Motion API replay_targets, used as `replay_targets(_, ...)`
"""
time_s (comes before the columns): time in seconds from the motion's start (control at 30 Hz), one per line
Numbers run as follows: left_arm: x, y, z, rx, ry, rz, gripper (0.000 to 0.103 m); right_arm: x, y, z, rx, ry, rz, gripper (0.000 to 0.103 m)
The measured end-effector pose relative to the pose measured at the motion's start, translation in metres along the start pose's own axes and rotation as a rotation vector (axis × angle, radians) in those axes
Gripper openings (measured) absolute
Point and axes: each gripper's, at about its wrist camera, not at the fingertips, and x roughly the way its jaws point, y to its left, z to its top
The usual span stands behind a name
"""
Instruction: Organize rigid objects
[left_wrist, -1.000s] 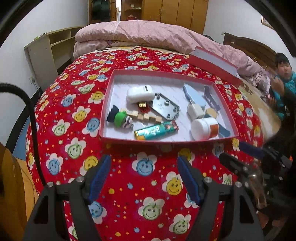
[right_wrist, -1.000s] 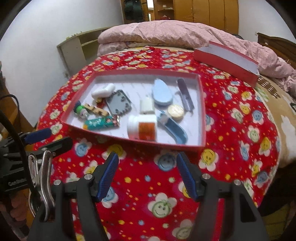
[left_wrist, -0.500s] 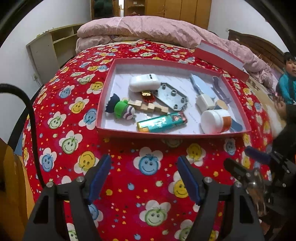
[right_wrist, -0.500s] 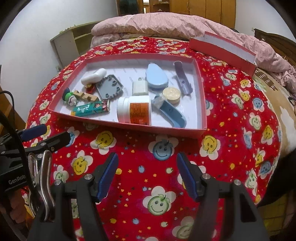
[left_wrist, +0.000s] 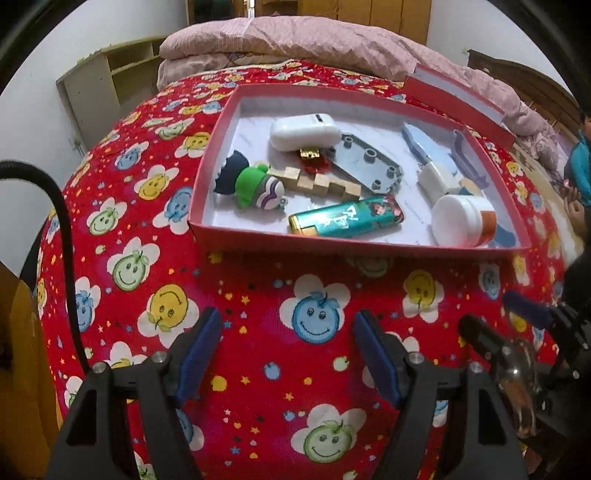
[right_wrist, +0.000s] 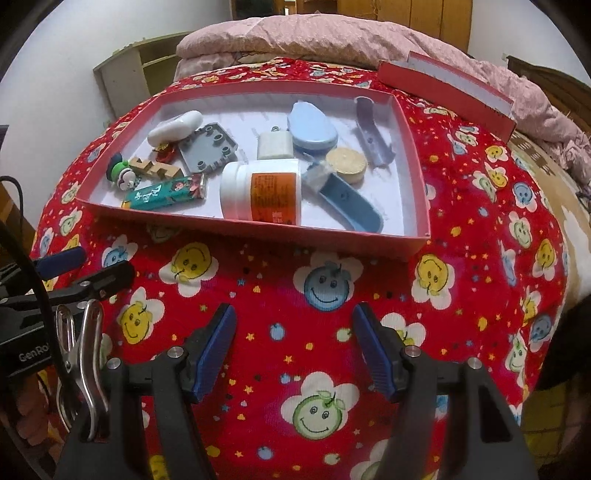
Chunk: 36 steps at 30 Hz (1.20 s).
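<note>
A shallow red box (left_wrist: 332, 245) (right_wrist: 258, 225) lies on the red smiley bedspread. It holds several items: a white jar with an orange label (right_wrist: 262, 194) (left_wrist: 460, 221), a teal lighter (left_wrist: 345, 219) (right_wrist: 166, 194), a grey plate (right_wrist: 208, 151) (left_wrist: 365, 162), a white case (left_wrist: 304, 131), a green toy (left_wrist: 255, 184), wooden blocks (left_wrist: 317, 182), a blue oval case (right_wrist: 312, 127) and a blue scoop (right_wrist: 351, 206). My left gripper (left_wrist: 288, 354) and right gripper (right_wrist: 293, 347) are open and empty, hovering above the bedspread in front of the box.
The red box lid (right_wrist: 447, 83) (left_wrist: 458, 99) lies behind the box on the right. A pink quilt (left_wrist: 295, 37) is piled at the back. A child (left_wrist: 580, 162) sits at the right. A shelf (left_wrist: 107, 85) stands at the left wall.
Both grippers have moved closer to the red box, which now looks larger and nearer. Both stay open and empty.
</note>
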Motion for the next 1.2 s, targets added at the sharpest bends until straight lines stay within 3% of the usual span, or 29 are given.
replay_targets(1.2, 0.0023, -0.0032, -0.0008, 0.012, -0.004, 0.011, 0.08, 0.001, 0.002, -0.0018, 0.002, -0.022, 0.004, 0.075)
